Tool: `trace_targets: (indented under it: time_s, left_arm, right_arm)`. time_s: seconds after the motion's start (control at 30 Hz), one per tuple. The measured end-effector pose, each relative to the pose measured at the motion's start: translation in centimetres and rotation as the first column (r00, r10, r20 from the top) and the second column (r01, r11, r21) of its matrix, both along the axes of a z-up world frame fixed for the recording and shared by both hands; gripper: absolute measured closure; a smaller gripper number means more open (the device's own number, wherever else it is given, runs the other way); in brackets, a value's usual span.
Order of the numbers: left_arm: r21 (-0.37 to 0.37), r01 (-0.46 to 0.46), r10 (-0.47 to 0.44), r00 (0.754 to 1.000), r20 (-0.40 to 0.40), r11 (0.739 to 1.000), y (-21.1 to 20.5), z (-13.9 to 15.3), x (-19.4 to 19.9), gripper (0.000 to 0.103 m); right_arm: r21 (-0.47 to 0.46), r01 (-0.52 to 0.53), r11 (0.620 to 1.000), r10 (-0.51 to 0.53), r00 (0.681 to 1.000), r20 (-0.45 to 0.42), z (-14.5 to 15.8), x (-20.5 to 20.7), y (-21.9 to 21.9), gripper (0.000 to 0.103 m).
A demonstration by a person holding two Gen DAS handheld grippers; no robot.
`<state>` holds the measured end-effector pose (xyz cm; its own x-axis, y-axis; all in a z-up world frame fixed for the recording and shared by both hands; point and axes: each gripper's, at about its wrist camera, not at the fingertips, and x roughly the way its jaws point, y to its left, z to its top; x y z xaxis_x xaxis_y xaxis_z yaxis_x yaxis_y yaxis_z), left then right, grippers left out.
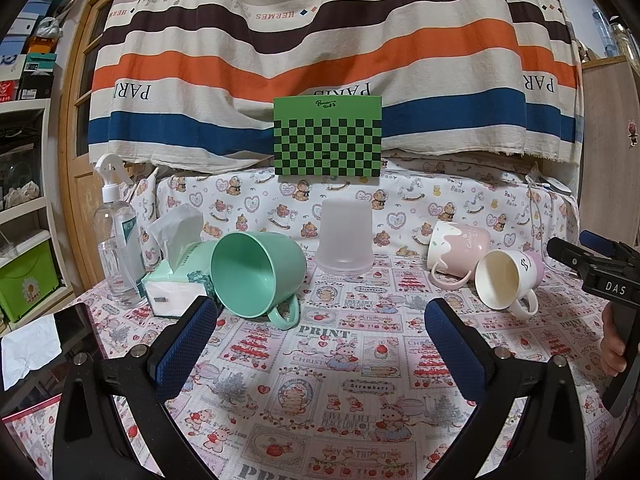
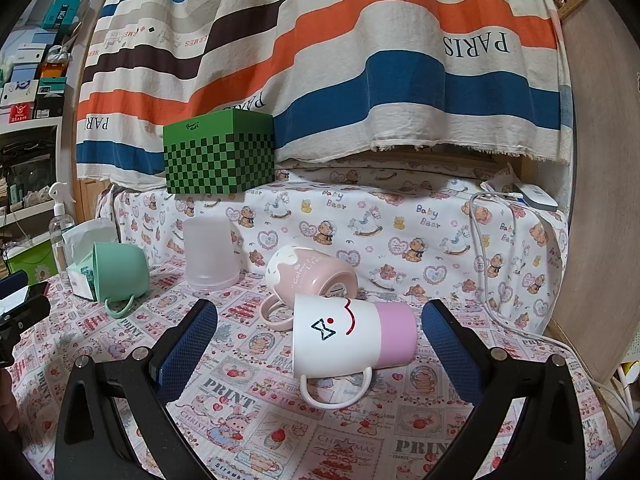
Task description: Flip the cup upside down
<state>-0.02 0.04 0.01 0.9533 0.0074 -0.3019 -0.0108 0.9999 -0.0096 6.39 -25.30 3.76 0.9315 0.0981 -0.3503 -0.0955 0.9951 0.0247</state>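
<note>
Left wrist view: striped curtain (image 1: 320, 40) fills the back, printed tablecloth (image 1: 320, 392) covers the table, green checkered box (image 1: 327, 138) on the raised ledge behind. Spray bottle (image 1: 116, 240) upright at far left, tissue box (image 1: 172, 280) just beside it. Green mug (image 1: 256, 274) lies on its side, mouth toward the camera, handle down on the cloth, touching the tissue box. Frosted cup (image 1: 344, 240) stands upside down in the middle, apart from the mugs. Pink mug (image 1: 456, 254) on its side at right; white-and-pink mug (image 1: 508, 280) also on its side, just in front of it, touching or nearly so. Left gripper (image 1: 320, 320) spread wide, nothing between the pads, green mug just ahead of the left finger. Right wrist view: right gripper (image 2: 320, 320) spread wide too, white-and-pink mug (image 2: 352, 336) lying between the fingers, no contact with either pad, handle down on the cloth. White cable (image 2: 500, 272) trails along the right side.
</note>
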Motion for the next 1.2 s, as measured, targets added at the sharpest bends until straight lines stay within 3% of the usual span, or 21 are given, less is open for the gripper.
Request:
trace_targets:
  time_s: [1.2]
  left_arm:
    - [-0.001, -0.002, 0.002, 1.000, -0.001, 1.000, 0.16, 0.07, 0.13, 0.000]
  right_arm:
    - [-0.005, -0.008, 1.000, 0.008, 1.000, 0.000, 0.05, -0.13, 0.09, 0.000]
